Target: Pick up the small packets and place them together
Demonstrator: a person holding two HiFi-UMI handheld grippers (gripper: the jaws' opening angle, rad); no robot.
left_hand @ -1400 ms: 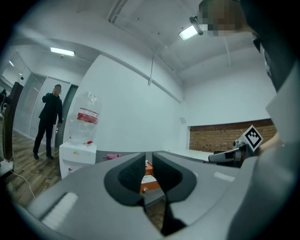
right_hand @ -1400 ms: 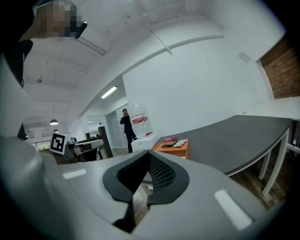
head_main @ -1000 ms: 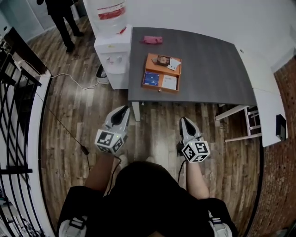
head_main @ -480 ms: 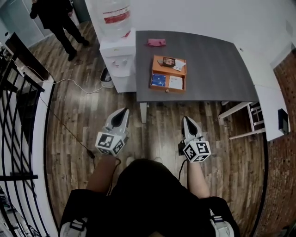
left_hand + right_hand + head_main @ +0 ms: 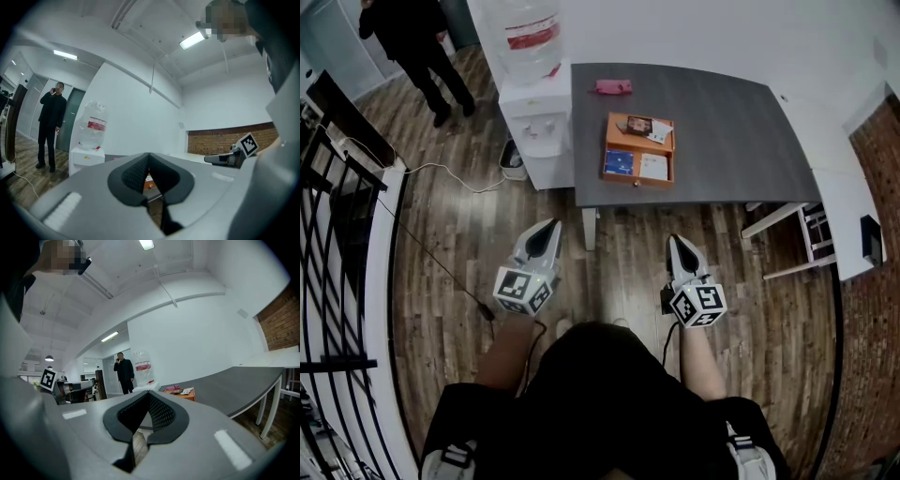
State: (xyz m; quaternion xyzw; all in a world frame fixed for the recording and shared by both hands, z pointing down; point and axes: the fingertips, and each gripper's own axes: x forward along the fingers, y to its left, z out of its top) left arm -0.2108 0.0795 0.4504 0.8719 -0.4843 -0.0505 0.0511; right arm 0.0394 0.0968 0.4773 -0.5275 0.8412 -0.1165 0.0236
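1. Left hand-held gripper (image 5: 550,228) and right hand-held gripper (image 5: 675,244) are both closed on nothing, well short of the surface (image 5: 741,141).
2. The small packets (image 5: 621,161) lie in the orange tray (image 5: 636,182). They look light, flat and floppy, so I'd pinch an edge.

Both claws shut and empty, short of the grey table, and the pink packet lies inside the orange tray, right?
No. The head view shows the pink packet on the bare grey table beyond the orange tray, not inside it. The rest holds: left claw and right claw are shut, empty and short of the table.
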